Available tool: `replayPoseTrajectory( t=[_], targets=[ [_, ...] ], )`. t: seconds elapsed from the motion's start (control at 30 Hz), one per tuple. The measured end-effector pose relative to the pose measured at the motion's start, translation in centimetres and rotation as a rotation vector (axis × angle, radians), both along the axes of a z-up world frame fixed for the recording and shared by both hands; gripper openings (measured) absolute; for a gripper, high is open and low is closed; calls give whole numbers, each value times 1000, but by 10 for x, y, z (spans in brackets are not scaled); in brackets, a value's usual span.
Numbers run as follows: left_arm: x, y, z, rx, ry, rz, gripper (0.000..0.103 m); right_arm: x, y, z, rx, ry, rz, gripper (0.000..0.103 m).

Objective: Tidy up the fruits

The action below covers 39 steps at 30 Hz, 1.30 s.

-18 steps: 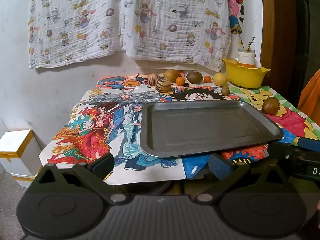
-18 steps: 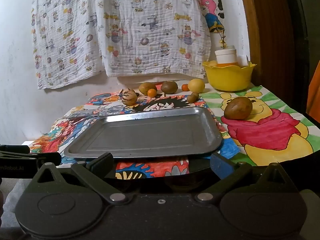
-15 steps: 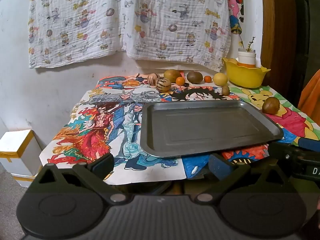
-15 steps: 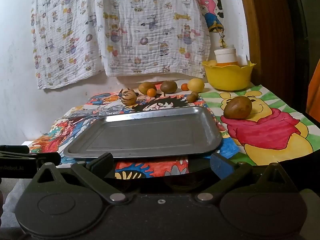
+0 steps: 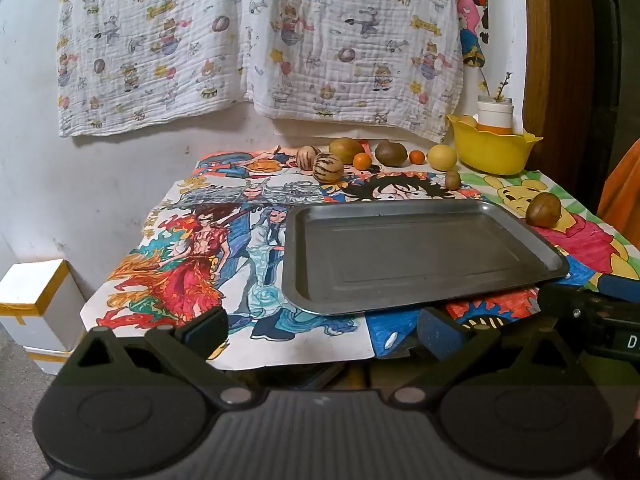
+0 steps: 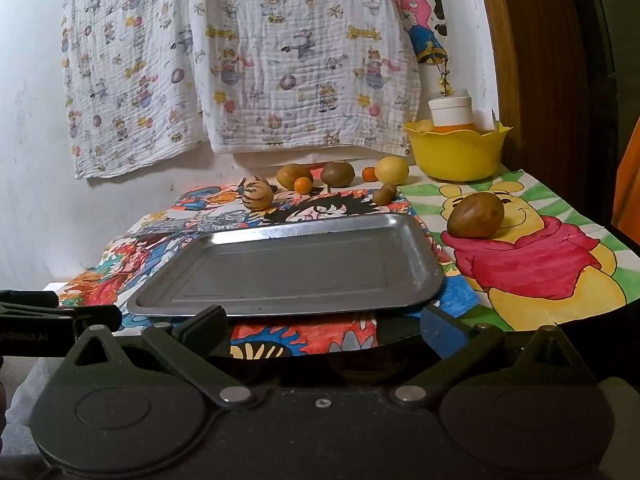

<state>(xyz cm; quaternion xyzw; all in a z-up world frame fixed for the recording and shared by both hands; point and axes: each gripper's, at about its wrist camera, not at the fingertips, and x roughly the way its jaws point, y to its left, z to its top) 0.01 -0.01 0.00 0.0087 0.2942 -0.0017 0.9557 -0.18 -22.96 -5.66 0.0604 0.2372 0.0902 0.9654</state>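
Cartoon drawings in bright colours cover the table, which stands against a white wall hung with a printed cloth. On the drawings, near the front edge, lies a metal tray with nothing in it. All the fruits sit outside the tray, on its far side or to its right: a striped melon-like fruit with a second striped one just behind it, a greenish-brown fruit, a small orange fruit, a dark brown fruit, another small orange one, a yellow round fruit and a little brown fruit close to the tray's far right corner. A larger brown fruit rests apart from the row, on the yellow bear drawing to the right of the tray. Behind it, at the back right corner, a yellow bowl holds a white and orange jar. A white box with yellow tape stands on the floor to the left of the table. The left gripper hangs before the table's front edge with its jaws spread wide and nothing between them. The right gripper is likewise in front of the tray, fingers wide apart and empty, and each gripper's body shows at the edge of the other's view.
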Motion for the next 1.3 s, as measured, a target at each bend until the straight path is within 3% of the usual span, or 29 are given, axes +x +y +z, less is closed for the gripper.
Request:
replayPoseTrajectory(
  t=[1.3],
  targets=[
    [0,1,0,-1,8,-1,103,-1,1,0,-2,-4,-2,103]
  ],
)
